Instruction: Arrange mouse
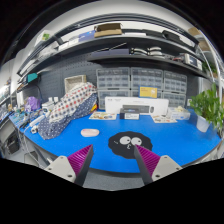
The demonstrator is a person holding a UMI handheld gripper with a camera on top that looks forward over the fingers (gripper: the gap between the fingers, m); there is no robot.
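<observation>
One small pale computer mouse (90, 132), oval and low, lies on the blue worktop (60, 140) at about eleven o'clock from the gripper (113, 155), beyond the fingers and well apart from them. Both fingers stand apart with nothing between them, their magenta pads (81, 157) facing inward. Just ahead of them at twelve o'clock sits a round white dish-like piece with dark spots (126, 142); what it is cannot be told.

Judging by its look, the mouse should be light, stiff plastic with a smooth, curved shell, so it may slip if pinched near the rounded top. The safer hold would be low across its two long sides, near the middle.

At ten o'clock a checked cloth bundle (68, 102) rests, and at three o'clock a green leafy plant (210, 105).
</observation>
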